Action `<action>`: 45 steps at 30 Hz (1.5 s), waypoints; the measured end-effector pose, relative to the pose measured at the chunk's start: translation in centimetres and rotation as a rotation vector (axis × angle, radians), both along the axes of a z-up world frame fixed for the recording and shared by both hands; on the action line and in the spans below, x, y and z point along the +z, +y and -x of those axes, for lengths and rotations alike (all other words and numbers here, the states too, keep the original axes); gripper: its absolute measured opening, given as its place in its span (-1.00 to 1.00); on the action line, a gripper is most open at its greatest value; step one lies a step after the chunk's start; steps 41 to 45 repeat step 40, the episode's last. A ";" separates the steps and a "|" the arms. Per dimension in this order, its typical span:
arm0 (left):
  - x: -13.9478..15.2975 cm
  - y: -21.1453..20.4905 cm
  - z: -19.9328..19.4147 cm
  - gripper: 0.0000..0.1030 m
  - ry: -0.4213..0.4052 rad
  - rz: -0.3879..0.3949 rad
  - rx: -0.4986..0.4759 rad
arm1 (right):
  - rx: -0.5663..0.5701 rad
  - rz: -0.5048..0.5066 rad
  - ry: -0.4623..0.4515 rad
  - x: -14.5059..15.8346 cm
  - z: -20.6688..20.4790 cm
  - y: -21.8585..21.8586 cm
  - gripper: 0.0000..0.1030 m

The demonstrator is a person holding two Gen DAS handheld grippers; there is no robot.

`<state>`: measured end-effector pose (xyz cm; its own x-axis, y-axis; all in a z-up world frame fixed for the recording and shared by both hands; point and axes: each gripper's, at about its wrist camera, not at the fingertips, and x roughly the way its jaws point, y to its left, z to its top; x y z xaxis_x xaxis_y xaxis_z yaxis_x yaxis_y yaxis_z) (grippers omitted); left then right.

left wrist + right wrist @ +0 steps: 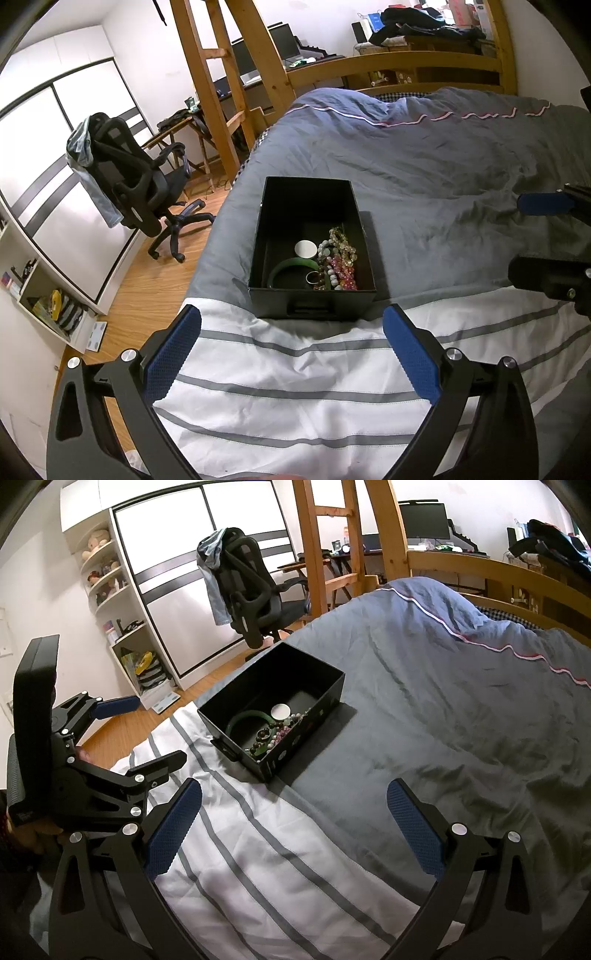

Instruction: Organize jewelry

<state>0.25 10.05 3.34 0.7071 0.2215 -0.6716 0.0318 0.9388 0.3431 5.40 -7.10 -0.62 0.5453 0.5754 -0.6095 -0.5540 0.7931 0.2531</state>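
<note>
1. Striped white sheet fills the space between the spread fingers of the left gripper; its blue pads stand wide apart with nothing between them, so it is released and empty.
2. Just ahead of that gripper's fingertips sits the black box, its near wall with the pull slot facing the tool and roughly centred between the pads; the box rests on the grey duvet, right at the edge of the sheet.
3. Inside, toward the near end, lie a green bangle, a white disc, a small ring and a heap of beaded bracelets; the far half looks bare.
4. From the right gripper, equally spread and empty, the box lies ahead and to the left, well apart, turned corner-on.
5. Likely risks: the bedding is soft, so pressing on a wall could tip or slide the box; the bracelets look tangled, so lifting one may drag others out; the ring is small and sits against the beads, so wide pads could miss it or pinch a strand instead.
</note>
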 end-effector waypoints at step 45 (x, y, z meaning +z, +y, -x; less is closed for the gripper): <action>-0.4 -0.1 -0.2 0.89 0.029 0.004 -0.026 | -0.008 -0.004 0.021 -0.4 0.0 0.2 0.92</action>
